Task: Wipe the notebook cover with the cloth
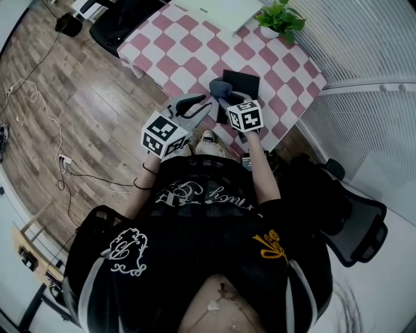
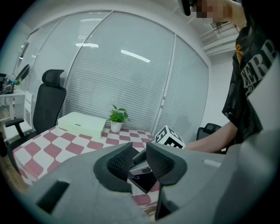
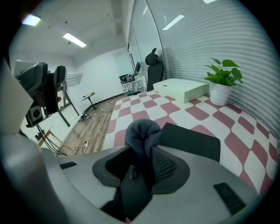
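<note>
- The wooden floor (image 1: 78, 84) fills the left of the head view, with loose cables (image 1: 39, 104) trailing across it.
- The table (image 1: 188, 58) wears a pink-and-white checked covering and stands in the corner by the blinds.
- A black office chair (image 1: 354, 221) stands to the person's right, off the table.
- The person's right forearm (image 1: 260, 166) reaches forward and ends over the table's near edge. The left forearm (image 1: 140, 185) is bent and kept closer to the body.
- A white box (image 1: 224, 10) lies at the far side of the table.
- The notebook (image 1: 244, 81), black-covered, lies flat near the table's near edge, well apart from the box.
- The left gripper (image 2: 140, 153) hovers by the near table edge, pointing toward the notebook. Its jaws stand a narrow gap apart with nothing between them.
- The right gripper (image 3: 146, 159) is clamped on the cloth and held low at the notebook's near-left side.
- A small potted plant (image 1: 281, 19) stands at the far corner, just beside the box.
- The cloth (image 3: 142, 133), dark grey knit, bunches up out of the jaw tips. Whether it touches the cover I cannot tell.
</note>
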Demonstrator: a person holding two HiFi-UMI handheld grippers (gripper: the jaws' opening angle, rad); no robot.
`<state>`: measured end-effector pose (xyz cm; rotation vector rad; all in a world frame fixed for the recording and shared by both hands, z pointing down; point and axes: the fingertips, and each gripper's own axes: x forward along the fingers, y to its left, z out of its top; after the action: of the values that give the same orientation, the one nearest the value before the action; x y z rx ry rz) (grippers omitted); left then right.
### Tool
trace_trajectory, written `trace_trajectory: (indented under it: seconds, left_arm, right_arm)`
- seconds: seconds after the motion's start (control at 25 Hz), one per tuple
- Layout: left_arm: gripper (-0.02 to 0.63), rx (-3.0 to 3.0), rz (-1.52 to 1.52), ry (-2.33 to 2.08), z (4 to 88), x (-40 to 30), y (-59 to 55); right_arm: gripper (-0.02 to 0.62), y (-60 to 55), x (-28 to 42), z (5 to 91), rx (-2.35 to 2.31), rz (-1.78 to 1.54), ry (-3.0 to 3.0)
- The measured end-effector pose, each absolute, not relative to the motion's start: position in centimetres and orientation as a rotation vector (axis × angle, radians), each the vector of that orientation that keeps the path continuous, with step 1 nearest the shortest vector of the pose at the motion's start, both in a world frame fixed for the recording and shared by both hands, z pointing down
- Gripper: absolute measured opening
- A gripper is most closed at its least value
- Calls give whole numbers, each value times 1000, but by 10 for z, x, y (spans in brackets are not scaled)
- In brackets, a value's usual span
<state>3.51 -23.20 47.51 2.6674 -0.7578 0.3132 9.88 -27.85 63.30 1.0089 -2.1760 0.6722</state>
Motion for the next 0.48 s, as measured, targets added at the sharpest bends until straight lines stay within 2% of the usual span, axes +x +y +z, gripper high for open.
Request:
trace_trajectory:
  seconds: [0.48]
  left_arm:
    - [95, 2688, 321, -689, 476, 46, -228]
  right_arm:
    - [130, -271, 166, 639, 1166, 757, -2093]
